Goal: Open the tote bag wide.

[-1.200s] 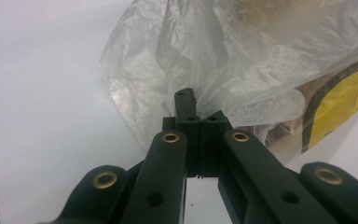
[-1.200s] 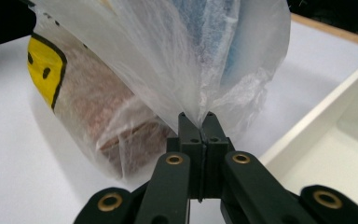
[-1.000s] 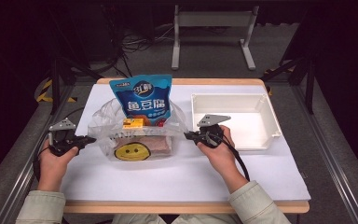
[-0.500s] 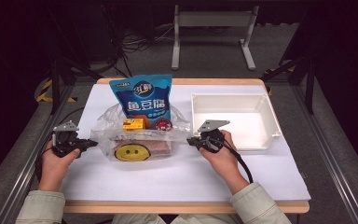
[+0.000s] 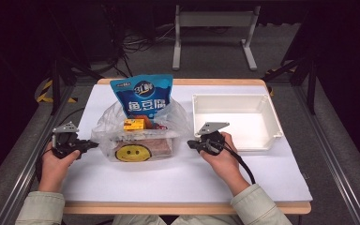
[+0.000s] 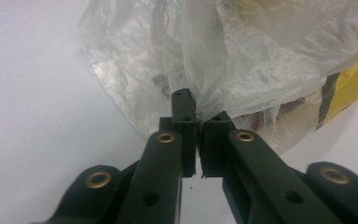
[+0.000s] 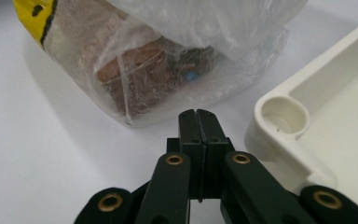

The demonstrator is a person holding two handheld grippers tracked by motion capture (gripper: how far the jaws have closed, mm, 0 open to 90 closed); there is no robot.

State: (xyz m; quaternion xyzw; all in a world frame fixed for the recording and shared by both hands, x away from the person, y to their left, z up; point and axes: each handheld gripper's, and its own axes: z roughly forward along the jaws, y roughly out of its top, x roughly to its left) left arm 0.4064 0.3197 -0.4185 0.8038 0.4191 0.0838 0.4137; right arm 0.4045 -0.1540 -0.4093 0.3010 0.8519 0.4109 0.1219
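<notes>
A clear plastic bag [image 5: 140, 136] lies mid-table with a yellow smiley face [image 5: 131, 153] on its front. Inside are a blue snack pouch [image 5: 143, 98] standing out of the top, a small yellow box [image 5: 134, 124] and a brown pack [image 5: 161, 146]. My left gripper [image 5: 93, 144] is at the bag's left end. Its jaws [image 6: 199, 109] have just been opening a slit, and the film [image 6: 242, 56] still gathers into folds between the tips. My right gripper [image 5: 190, 143] is shut and empty [image 7: 198, 114], just short of the bag's right end [image 7: 168, 60].
A white plastic tray [image 5: 234, 99] stands to the right of the bag, and its rounded corner [image 7: 279, 100] is close beside the right gripper. White paper covers the table. Metal rails run along both sides, and a stand and cables lie on the floor beyond.
My right gripper has drifted slightly towards the person. The bag and the left hand sit where they were.
</notes>
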